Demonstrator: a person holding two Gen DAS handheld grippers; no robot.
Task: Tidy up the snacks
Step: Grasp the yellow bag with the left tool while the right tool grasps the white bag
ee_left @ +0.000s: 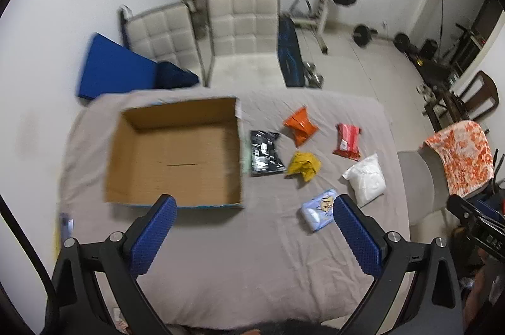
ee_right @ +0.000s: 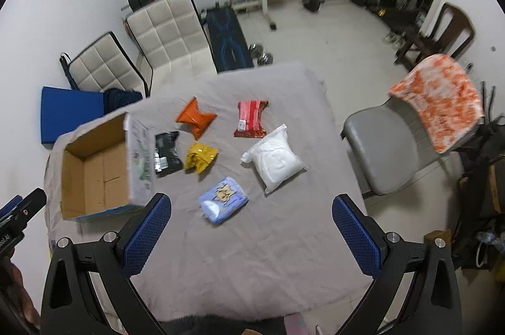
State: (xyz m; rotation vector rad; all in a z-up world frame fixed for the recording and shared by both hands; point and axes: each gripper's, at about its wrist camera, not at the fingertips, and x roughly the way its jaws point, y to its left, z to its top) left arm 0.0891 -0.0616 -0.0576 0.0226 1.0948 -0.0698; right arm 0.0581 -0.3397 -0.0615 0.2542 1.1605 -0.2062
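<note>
Both tools hang high over the grey-clothed table, nothing in either one. The left gripper has its blue pads spread wide, and so does the right gripper. The open brown cardboard box sits empty on the left side of the table. The snacks lie scattered to its right, all apart from the tongs.

Nearest is the pale blue wrapped snack pack, just ahead of the right gripper and a little left of its centre line, long axis slanting up to the right. In the left wrist view that pack sits beside the right-hand finger, off to the side.

So the right gripper looks better placed for it, probably needing a slight wrist turn to close across the short side.
</note>
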